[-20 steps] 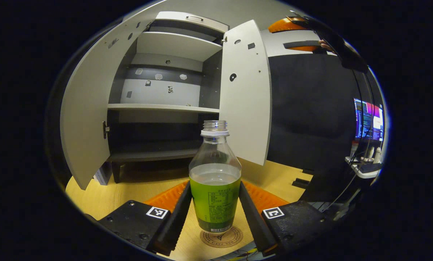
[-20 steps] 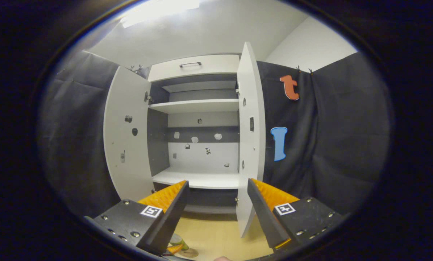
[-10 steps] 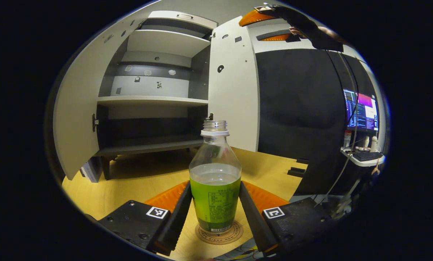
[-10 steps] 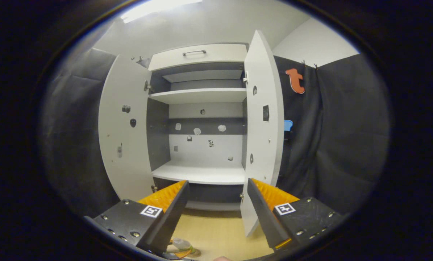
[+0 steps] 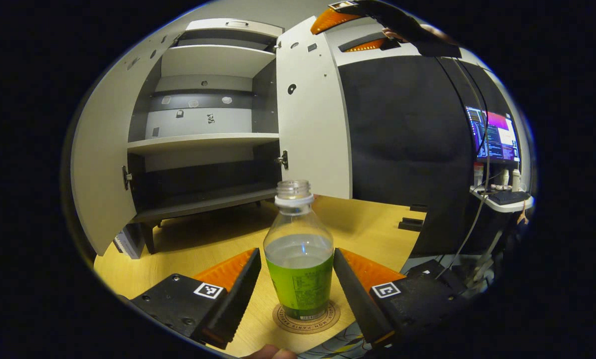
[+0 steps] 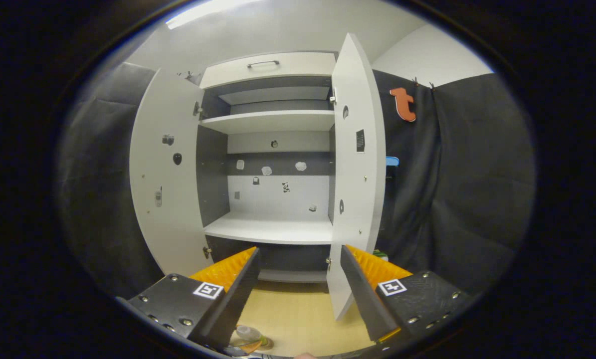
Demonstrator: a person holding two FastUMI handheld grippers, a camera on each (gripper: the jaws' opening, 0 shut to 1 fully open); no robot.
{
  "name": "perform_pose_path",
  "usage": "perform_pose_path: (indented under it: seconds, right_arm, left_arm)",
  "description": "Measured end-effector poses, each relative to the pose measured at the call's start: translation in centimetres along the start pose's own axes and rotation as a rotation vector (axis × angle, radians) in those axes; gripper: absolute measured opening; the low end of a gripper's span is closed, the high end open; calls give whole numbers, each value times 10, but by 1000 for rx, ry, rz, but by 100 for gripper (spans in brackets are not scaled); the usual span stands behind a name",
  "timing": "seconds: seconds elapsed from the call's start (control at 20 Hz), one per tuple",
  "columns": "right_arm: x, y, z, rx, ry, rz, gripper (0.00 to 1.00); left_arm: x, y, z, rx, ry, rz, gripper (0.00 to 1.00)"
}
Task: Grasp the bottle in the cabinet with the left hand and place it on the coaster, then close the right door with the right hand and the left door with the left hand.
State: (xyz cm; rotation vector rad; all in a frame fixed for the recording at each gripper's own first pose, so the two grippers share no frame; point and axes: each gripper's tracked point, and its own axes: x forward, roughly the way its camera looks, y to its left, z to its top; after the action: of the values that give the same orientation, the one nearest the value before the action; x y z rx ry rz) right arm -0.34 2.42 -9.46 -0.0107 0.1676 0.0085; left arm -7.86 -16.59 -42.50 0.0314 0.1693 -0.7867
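My left gripper [image 5: 297, 294] fingers stand apart around the bottle [image 5: 299, 259] on the coaster [image 5: 305, 317]; my right gripper [image 6: 300, 289] fingers gape too. Withdrawing crookedly could topple it.

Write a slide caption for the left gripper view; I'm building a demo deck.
Left gripper open around the green-labelled bottle standing on its coaster, cabinet doors open behind.

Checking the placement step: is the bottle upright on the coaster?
Upright: the bottle stands centred on the coaster, neck pointing up, with gaps to the left gripper fingers.
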Motion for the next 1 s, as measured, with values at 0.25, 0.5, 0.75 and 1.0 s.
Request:
perform_pose_path:
  seconds: [0.25, 0.5, 0.75, 1.0]
  right_arm:
    - [-12, -16, -2, 1, -10, -16, 97]
    - [-25, -51, 5, 4, -44, -58, 97]
    - [-37, -94, 18, -9, -81, -93, 97]
    - [-39, -140, 26, -42, -96, -94, 96]
  left_arm:
    - [-1, 5, 50, -15, -29, 13, 95]
    - [2, 18, 111, 18, -65, 44, 94]
    - [1, 32, 180, 40, -112, 79, 95]
    - [-6, 51, 247, 50, -148, 151, 97]
